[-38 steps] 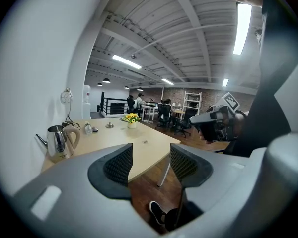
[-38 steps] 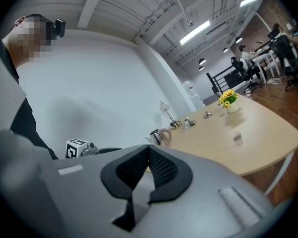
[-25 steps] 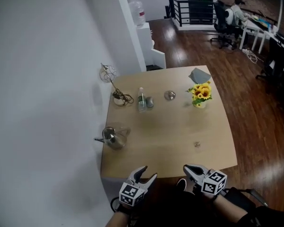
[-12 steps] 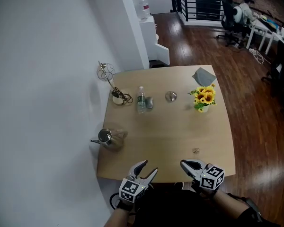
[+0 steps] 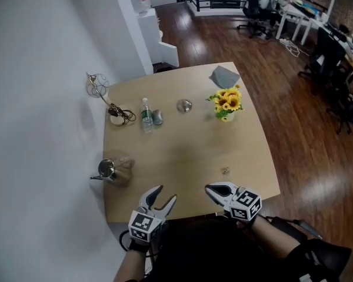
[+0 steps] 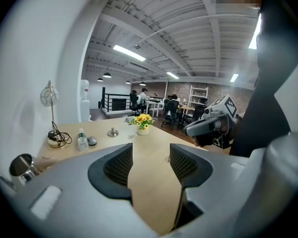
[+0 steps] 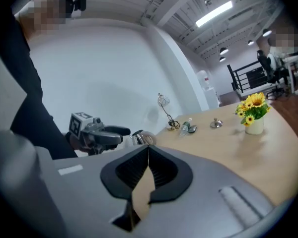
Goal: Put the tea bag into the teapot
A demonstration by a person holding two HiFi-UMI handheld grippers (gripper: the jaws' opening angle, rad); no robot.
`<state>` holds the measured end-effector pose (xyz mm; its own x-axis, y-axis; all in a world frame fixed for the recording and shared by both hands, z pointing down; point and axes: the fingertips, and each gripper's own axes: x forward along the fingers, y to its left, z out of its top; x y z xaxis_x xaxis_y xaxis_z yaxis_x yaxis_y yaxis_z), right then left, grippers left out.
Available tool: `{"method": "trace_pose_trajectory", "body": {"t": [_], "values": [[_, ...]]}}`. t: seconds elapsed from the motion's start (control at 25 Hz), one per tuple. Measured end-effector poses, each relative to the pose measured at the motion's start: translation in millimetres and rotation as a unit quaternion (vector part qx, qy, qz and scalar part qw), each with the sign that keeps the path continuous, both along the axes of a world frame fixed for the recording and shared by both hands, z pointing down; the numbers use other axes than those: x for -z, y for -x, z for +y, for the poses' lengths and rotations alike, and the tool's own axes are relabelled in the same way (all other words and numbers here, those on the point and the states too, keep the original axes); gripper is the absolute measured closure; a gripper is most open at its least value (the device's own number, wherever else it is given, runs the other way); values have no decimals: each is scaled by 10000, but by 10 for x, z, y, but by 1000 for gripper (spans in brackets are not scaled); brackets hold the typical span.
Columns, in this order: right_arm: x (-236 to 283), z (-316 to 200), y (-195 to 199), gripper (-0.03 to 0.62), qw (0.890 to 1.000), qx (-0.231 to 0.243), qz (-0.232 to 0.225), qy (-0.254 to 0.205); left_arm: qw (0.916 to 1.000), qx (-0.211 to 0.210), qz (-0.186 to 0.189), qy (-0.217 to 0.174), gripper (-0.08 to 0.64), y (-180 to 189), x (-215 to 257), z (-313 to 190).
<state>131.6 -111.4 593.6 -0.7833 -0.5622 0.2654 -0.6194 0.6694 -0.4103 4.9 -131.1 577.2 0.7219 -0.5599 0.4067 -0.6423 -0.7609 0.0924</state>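
The metal teapot (image 5: 110, 171) stands open-topped at the table's left edge; it also shows in the left gripper view (image 6: 22, 165) and the right gripper view (image 7: 140, 138). A small tea bag (image 5: 225, 170) lies on the wood near the front right, seen as a speck (image 6: 167, 159) past the left jaws. My left gripper (image 5: 162, 196) hovers open and holds nothing at the table's front edge. My right gripper (image 5: 209, 187) is shut with nothing in it, a short way in front of the tea bag.
On the table's far half are a round lid (image 5: 184, 105), a water bottle (image 5: 145, 115), a vase of sunflowers (image 5: 226, 103), a grey cloth (image 5: 224, 76) and a wire lamp (image 5: 97, 86) with a coiled cable. A white wall runs along the table's left side.
The head view has swung, so the table sits further left in the picture. Both grippers have edged up to the table's front edge; their jaws are unchanged.
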Motion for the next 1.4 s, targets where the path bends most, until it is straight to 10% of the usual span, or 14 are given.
{"method": "trace_pose_trajectory", "body": {"t": [0.32,0.8,1.0,1.4], "values": [[-719,-123,-549,514,9895,-524,1285,411,9994,-305,-50,148,329,-34,-104,-71],[-1950,-474,-1309,490,9198,-715,3688,1136,9990,-245,-181,329,330,24,-239,-211],[-2239,-474,-1432,491,9021,-735,4004,1429,9990,-170,-219,359,330,100,-249,-210],[-2180,-562,-1314,583,9066,-818,3838,1549,9992,18,-219,332,330,313,-237,-264]]}}
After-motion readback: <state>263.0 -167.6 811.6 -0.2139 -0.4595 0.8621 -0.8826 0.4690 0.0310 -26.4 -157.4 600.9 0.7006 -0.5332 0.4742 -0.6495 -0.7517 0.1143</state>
